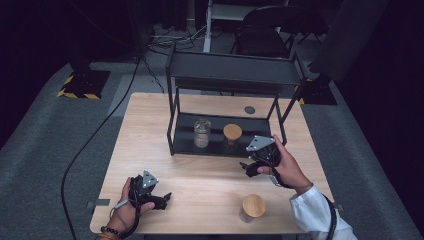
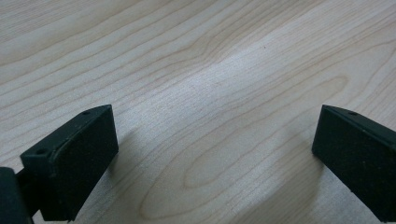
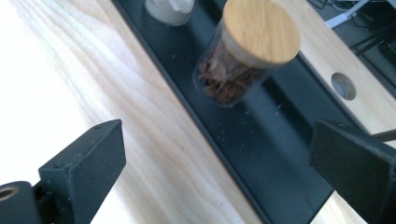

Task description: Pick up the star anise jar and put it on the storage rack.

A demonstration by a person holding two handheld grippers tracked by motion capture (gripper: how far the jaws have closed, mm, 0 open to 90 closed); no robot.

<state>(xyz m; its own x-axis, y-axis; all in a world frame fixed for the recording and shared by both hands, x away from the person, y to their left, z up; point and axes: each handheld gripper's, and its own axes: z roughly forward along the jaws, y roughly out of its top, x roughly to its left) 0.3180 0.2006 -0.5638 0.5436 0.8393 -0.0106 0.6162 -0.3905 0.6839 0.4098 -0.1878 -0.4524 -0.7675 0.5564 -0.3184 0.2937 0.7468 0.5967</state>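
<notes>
1. The surface (image 1: 210, 180) is pale wood and takes up the middle of the high view; a small round hole (image 1: 249, 110) sits at its far edge, toward 1 o'clock from the centre.
2. A black rack (image 1: 230, 70) stands on the far half of the surface, at 12 o'clock from the centre. Its lower tray (image 3: 280, 158) carries two jars.
3. The right hand-held gripper (image 1: 248, 169) is in the person's right hand, just in front of the rack's near right corner, at about 3 o'clock from the surface centre. Its jaws are spread wide with nothing between them. In the right gripper view they frame the tray edge.
4. The left hand-held gripper (image 1: 165, 199) rests low over the near left part of the surface, at about 8 o'clock. Its jaws are also spread wide, with bare wood between them in the left gripper view.
5. The lidded jar (image 3: 247, 53), with a wooden lid and brown contents, stands on the tray at 12 o'clock from the right hand-held gripper, near it but apart.
6. A clear jar (image 1: 202, 132) with pale contents stands on the same tray at 9 o'clock from the lidded jar, apart from it.
7. A third jar (image 1: 253, 207) with a wooden lid stands near the front edge of the surface, at 5 o'clock from the centre, just beside the right sleeve (image 1: 317, 212).
</notes>
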